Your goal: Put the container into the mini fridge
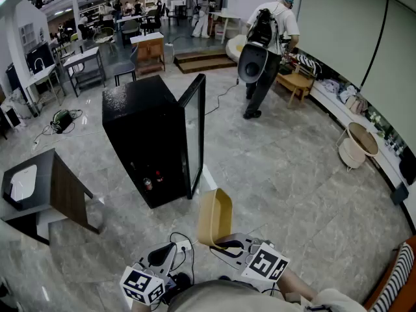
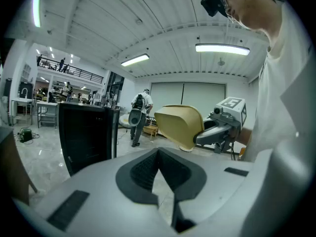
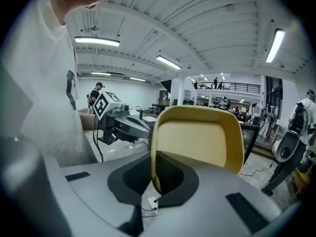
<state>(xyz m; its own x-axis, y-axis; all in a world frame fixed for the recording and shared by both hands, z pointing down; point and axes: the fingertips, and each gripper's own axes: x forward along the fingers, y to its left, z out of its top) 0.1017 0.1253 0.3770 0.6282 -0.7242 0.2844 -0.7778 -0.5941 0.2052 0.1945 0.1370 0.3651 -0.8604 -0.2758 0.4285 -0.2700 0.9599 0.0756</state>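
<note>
Head view: the grey marble floor (image 1: 292,174) takes up most of the frame. The black mini fridge (image 1: 146,135) stands on it ahead of us. Its glass door (image 1: 195,132) is swung open on the right side and the interior is dark. A low dark surface (image 1: 65,190) sits left of the fridge and well apart from it. At the far side of the room we see a person (image 1: 268,44) in a white shirt with a black backpack.

The yellow container (image 1: 214,216) is not in the fridge. It's up in the air in front of us, standing on edge, just below the open door's lower corner as the head view frames it.

The right gripper (image 1: 224,244) has it. In the right gripper view the right gripper (image 3: 154,158) is clamped down tight on the container (image 3: 197,137), with the thin side wall pinched between the pads and the open side facing the camera.

The left gripper (image 1: 168,251) is low and close to our body, left of the right one. In the left gripper view its tips (image 2: 158,151) meet and nothing is between them. The container (image 2: 180,125) and right gripper (image 2: 217,132) show beyond it, apart from it.

Smallest: two little items (image 1: 153,179) on the fridge bottom. They are bottles or cans, and we can't tell which.
</note>
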